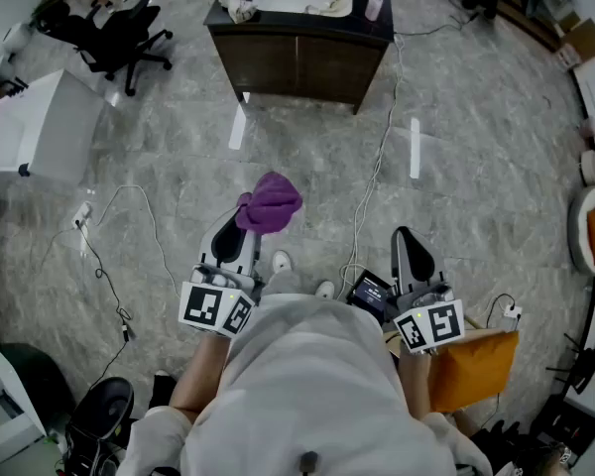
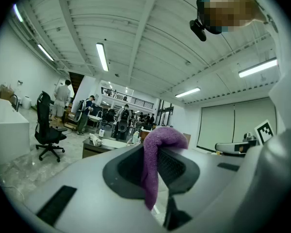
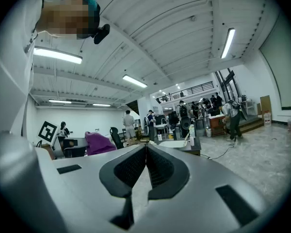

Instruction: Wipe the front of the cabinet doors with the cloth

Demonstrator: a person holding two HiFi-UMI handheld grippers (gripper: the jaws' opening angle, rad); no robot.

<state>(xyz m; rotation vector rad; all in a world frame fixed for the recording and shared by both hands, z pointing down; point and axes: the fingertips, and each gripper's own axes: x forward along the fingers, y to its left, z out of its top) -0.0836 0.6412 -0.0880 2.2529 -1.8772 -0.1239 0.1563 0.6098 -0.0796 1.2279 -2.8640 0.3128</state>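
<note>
Holding cloth (image 1: pixel 270 203) pinched in left gripper (image 1: pixel 240 238), with right gripper (image 1: pixel 413 251) pressed together, empty. Well apart from doors (image 1: pixel 297 67), straight ahead, likely nearer left.

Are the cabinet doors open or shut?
Shut: both dark brown wooden cabinet doors sit flush beneath the black sink counter.

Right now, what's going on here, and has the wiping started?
A person stands on the stone floor, a gripper in each hand, facing the dark cabinet under the sink. The left gripper is clamped on the purple cloth, which bunches above its jaws. The right gripper is shut with nothing between its jaws. The cloth is well short of the cabinet doors, with open floor between, so no wiping is under way at this moment.
</note>
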